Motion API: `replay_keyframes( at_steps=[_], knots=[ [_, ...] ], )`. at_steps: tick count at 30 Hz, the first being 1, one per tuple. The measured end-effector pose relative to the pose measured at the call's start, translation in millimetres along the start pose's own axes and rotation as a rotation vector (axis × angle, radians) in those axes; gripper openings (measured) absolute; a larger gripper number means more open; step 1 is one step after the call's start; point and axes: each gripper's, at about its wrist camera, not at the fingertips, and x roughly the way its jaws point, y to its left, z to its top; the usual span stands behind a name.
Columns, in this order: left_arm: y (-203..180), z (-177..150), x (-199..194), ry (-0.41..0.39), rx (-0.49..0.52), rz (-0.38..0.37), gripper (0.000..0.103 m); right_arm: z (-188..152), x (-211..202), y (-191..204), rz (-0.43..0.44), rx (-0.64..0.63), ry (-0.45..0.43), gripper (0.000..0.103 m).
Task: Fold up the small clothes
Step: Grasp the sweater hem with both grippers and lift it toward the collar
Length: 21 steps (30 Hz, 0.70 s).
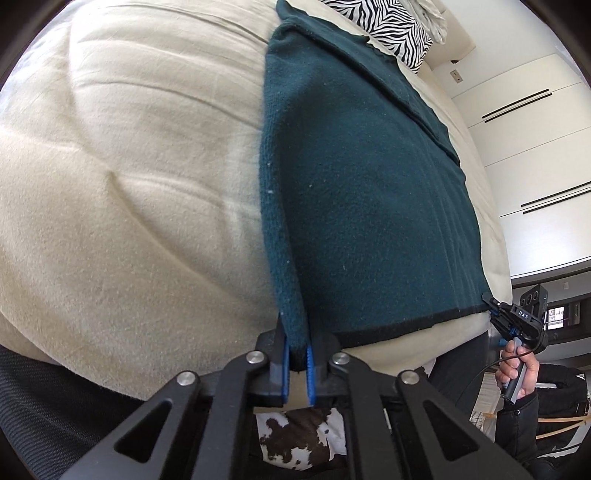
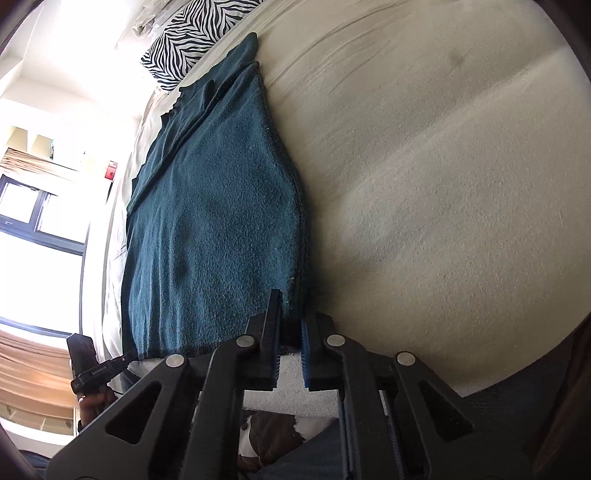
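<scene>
Nearest, the left gripper is clamped on a near corner of the teal garment, its blue-padded fingers pressing a narrow tuck of fleece between them. At the opposite near corner, the right gripper pinches the cloth the same way, black fingers closed onto the hem; the left view shows that tool small at the edge, gripped by the person's right hand. Between the two corners the dark bound hem runs nearly straight along the front of the bed, close to its near edge.

That garment is a fuzzy, matte knit, flat and roughly rectangular, with faint lengthwise ribs toward one side and a second layer folded over it farther back, leaving a raised diagonal seam. Its long edges are stitched and slightly wavy. Cream bedding, soft and gently creased, spreads wide and bare on the outer side of each gripper, giving ample room sideways.

Below the fingers lies a brown-and-white cowhide-patterned surface, possibly a rug. Beyond the cloth's far end sits a zebra-striped pillow, touching or just past the top edge. White cabinet doors and a bright window stand farthest off.
</scene>
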Motion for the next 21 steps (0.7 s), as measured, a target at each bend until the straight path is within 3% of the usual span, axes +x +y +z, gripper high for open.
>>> replay_keyframes(
  at_steps=[4,14,21],
  knots=[
    [7,-1,-10,-0.032,-0.047,-0.067,0.006,2,-9,9,0.012,-0.023,-0.035,0.006],
    [8,29,-60,-0.217,-0.15,-0.359,0.006,36,-30,53,0.14,-0.041,-0.12,0.006],
    [-16,80,-77,-0.305,-0.095,-0.428,0.006,85,-29,85,0.163,-0.063,-0.202,0.006]
  ],
)
